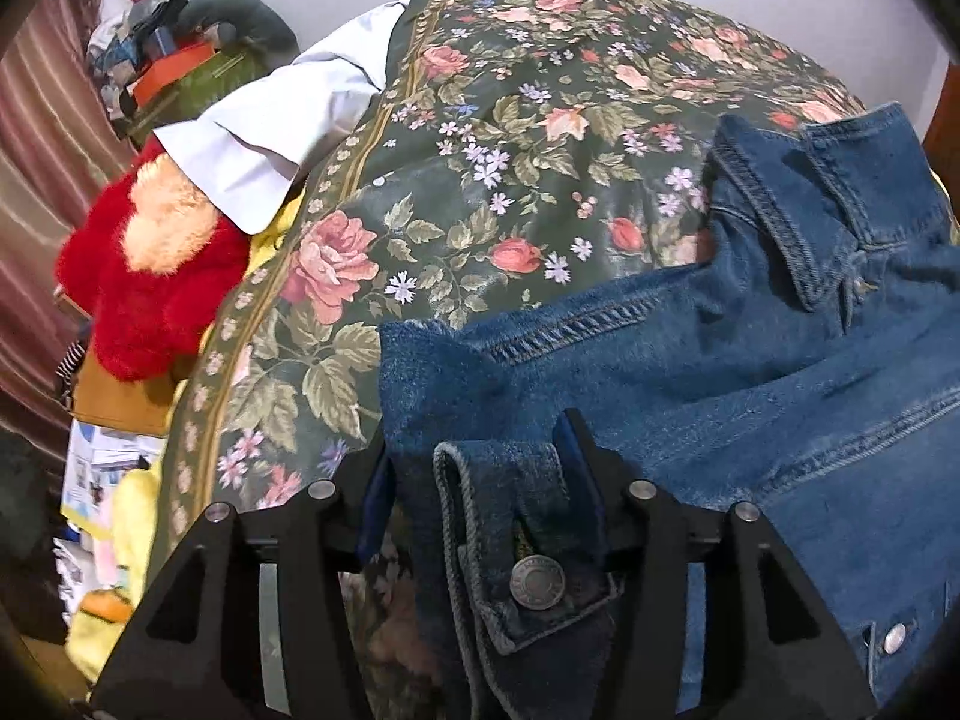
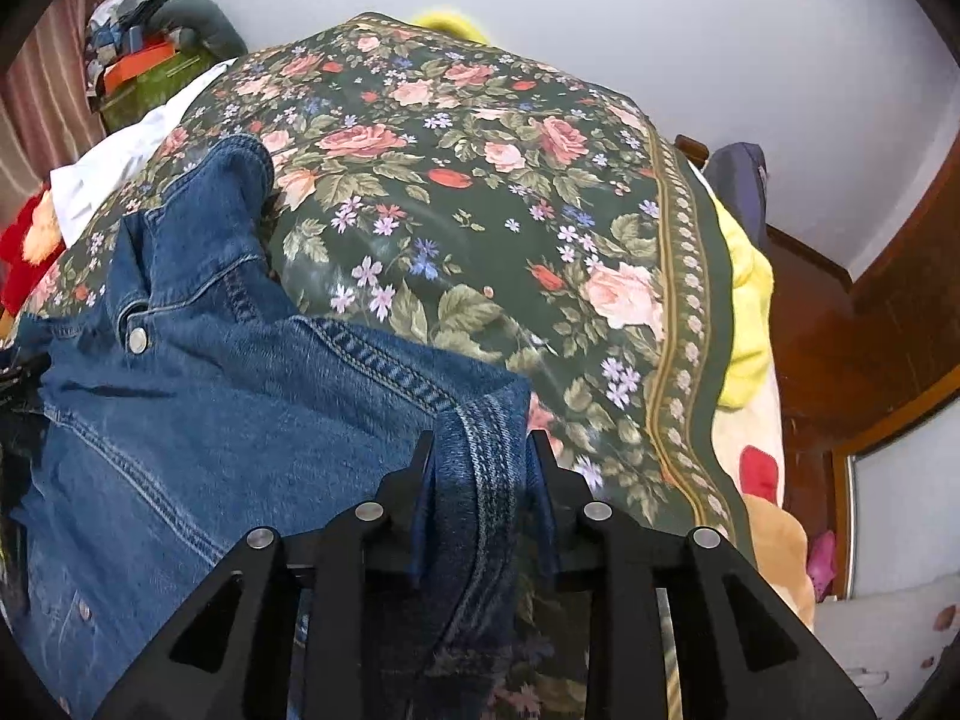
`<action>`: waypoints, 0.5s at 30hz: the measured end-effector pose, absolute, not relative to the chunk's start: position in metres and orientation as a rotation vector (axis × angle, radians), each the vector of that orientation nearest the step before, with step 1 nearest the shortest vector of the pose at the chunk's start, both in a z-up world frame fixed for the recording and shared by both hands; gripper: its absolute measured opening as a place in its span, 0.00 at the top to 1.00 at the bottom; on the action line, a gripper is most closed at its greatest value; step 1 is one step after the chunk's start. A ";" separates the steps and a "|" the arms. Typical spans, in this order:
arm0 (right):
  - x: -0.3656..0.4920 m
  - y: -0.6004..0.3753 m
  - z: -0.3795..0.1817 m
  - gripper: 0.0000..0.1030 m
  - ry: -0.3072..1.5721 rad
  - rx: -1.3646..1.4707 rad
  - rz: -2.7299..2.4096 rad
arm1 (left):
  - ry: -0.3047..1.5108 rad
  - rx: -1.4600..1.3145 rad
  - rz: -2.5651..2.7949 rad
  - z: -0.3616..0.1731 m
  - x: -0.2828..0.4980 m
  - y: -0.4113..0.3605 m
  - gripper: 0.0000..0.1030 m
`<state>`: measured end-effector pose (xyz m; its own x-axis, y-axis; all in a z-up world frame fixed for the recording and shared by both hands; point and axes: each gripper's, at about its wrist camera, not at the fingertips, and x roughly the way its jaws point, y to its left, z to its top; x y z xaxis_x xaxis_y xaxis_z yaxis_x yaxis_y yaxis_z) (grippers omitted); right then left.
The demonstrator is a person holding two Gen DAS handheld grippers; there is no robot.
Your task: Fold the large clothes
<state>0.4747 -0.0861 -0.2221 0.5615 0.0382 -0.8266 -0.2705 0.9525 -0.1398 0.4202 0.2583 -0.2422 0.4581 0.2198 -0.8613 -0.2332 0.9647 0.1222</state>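
Both grippers, left gripper point(image 1: 474, 456) and right gripper point(image 2: 480, 462), clamp denim jacket point(image 1: 750, 372) edges over floral bedspread point(image 1: 480, 138). Fold starting; next likely carries fabric toward twelve o'clock.

Both wrist cameras look forward along their fingers, close above the shared green floral bedspread point(image 1: 468, 192) point(image 2: 480, 192).

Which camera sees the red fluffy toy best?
The left wrist view. There the red toy shows big and whole, with its orange fuzzy patch, beside the flowery cover. The right wrist view catches only a small red bit at the left edge, partly behind a white cloth.
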 end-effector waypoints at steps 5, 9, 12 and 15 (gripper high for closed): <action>0.454 -0.084 -0.210 0.77 0.943 -0.319 0.164 | 1.022 0.044 0.263 -0.212 0.405 0.241 0.49; 0.434 -0.090 -0.197 0.77 0.939 -0.360 0.113 | 0.995 0.103 0.230 -0.183 0.383 0.223 0.46; 0.420 -0.101 -0.191 0.77 0.940 -0.413 0.033 | 0.957 0.101 0.210 -0.159 0.364 0.214 0.39; 0.406 -0.122 -0.182 0.77 0.959 -0.375 -0.004 | 0.924 0.061 0.190 -0.138 0.346 0.210 0.35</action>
